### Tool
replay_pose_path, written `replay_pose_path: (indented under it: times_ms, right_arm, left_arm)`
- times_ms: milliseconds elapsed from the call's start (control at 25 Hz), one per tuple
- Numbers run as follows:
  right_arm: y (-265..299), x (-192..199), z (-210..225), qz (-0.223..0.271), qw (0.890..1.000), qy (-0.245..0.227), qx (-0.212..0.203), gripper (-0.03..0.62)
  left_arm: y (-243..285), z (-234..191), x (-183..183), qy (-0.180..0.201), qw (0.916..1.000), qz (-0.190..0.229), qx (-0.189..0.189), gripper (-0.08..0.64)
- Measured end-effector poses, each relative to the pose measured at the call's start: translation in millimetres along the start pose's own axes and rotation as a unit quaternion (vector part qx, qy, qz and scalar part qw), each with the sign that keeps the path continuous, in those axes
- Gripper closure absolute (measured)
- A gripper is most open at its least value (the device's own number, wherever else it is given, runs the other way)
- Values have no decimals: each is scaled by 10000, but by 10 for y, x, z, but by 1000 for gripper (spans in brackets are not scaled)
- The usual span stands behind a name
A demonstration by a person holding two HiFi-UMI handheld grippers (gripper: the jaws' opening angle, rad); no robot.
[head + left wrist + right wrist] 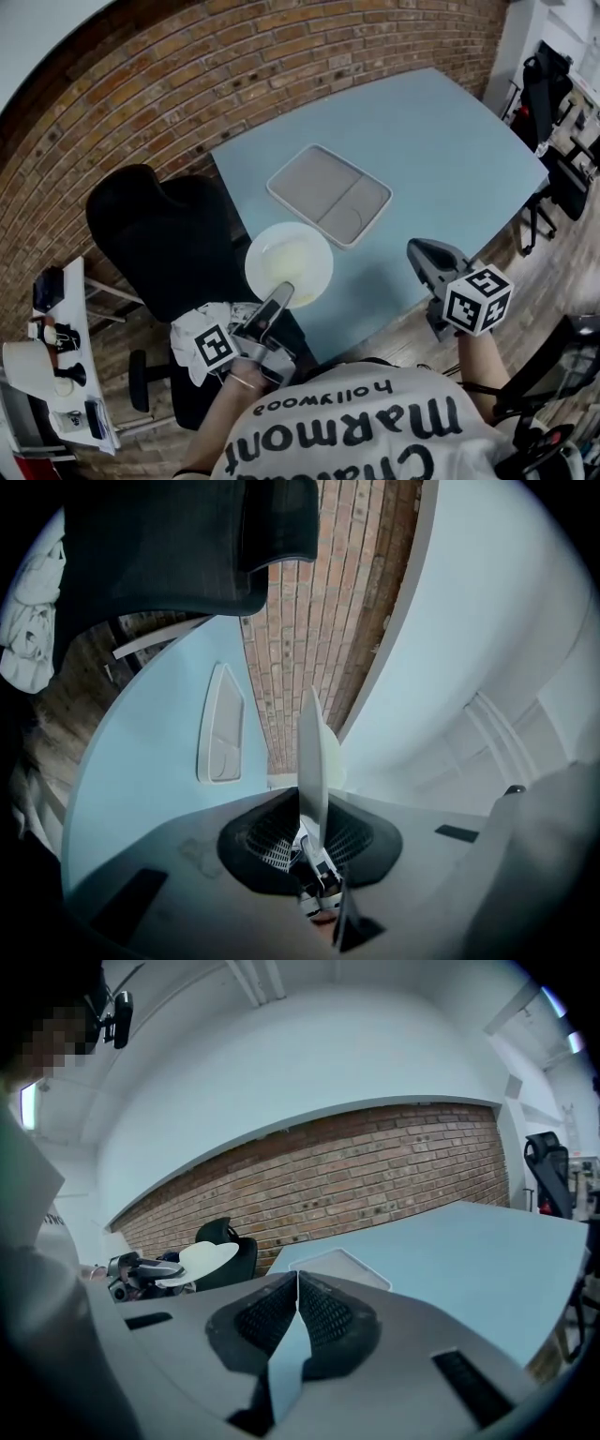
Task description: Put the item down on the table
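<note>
A round white plate [290, 262] hangs over the near left corner of the pale blue table [441, 150], held by its rim. My left gripper [277, 302] is shut on that rim; in the left gripper view the plate [314, 761] stands edge-on between the jaws. The plate [208, 1258] and the left gripper [141, 1269] also show at the left of the right gripper view. My right gripper [422, 255] is off the table's near edge at the right, jaws together [296, 1283] with nothing between them.
A grey two-part tray [330, 194] lies on the table beyond the plate, also seen as the tray [221, 728] and the tray [337, 1262]. A black office chair [159, 234] stands left of the table against the brick wall. More chairs [553, 103] stand at the far right.
</note>
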State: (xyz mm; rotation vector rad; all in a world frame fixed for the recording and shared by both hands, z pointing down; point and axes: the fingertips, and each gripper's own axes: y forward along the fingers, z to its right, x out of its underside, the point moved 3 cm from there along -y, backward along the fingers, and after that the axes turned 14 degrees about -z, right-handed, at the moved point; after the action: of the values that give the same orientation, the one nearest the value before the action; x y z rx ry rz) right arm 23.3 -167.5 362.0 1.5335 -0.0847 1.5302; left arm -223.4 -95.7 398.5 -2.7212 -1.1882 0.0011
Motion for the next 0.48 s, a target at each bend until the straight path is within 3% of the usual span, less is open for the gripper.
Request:
replay_pose_path:
  times_ms: [280, 480]
  right_arm:
    - [39, 29, 140, -172, 9997, 10, 195, 581]
    - [167, -6, 242, -366, 9992, -130, 100, 581]
  left_arm:
    - [102, -170, -110, -181, 9998, 19, -22, 518]
    - [220, -312, -133, -195, 9997, 47, -150, 518]
